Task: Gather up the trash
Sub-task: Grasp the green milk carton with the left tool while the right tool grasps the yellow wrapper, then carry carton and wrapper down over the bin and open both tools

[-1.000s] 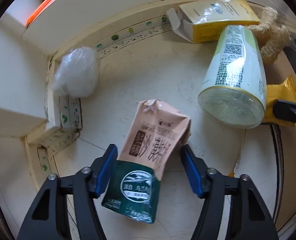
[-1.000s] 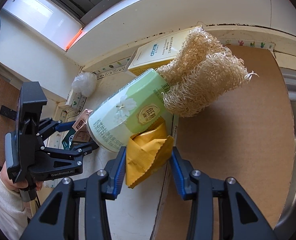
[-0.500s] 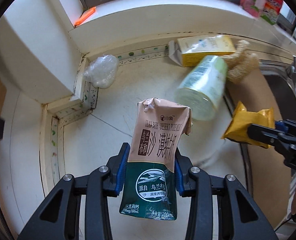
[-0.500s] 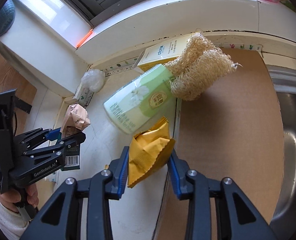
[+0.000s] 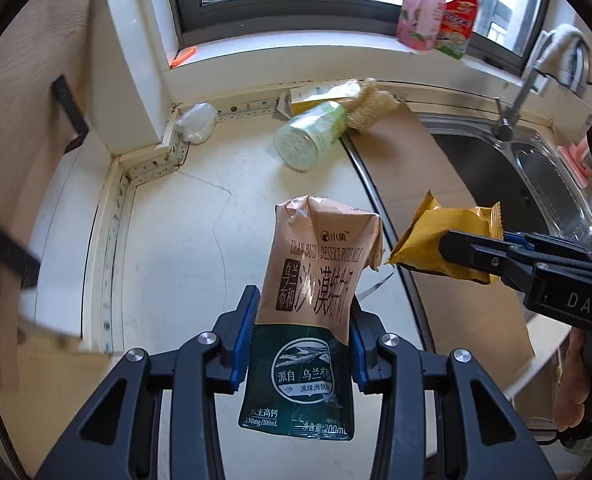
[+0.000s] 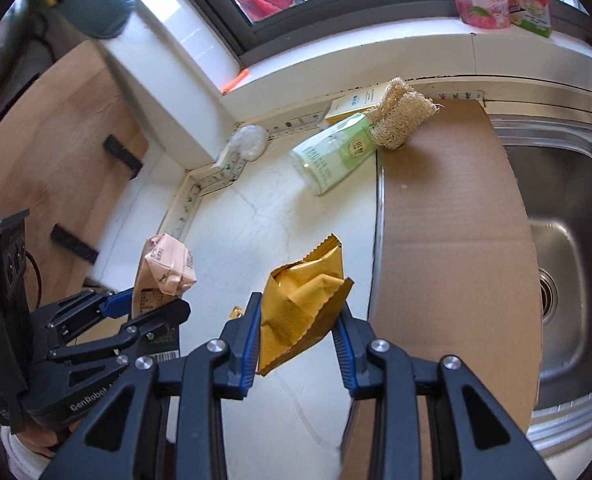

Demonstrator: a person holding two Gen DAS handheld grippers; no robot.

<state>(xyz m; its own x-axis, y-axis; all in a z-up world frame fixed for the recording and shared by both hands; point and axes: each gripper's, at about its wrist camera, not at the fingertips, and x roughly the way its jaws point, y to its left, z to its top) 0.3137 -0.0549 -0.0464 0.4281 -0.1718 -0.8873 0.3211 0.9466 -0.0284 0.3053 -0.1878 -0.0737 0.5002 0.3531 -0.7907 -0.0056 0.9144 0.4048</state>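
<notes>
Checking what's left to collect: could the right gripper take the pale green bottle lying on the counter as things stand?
Probably not yet. The right gripper is shut on a crumpled yellow wrapper, so its jaws are full. The pale green bottle lies on the white counter with nothing blocking the way to it.

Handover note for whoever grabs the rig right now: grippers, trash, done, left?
Left gripper: shut on the milk carton, held clear above the counter.
Right gripper: jaws have just been closing; shut on the yellow wrapper, also in the air.
On the counter by the back wall: green bottle on its side, yellow box, plastic wad, loofah against the bottle.
Done: two pieces picked up.
Left: bin both (no bin in view), then fetch the rest.
</notes>
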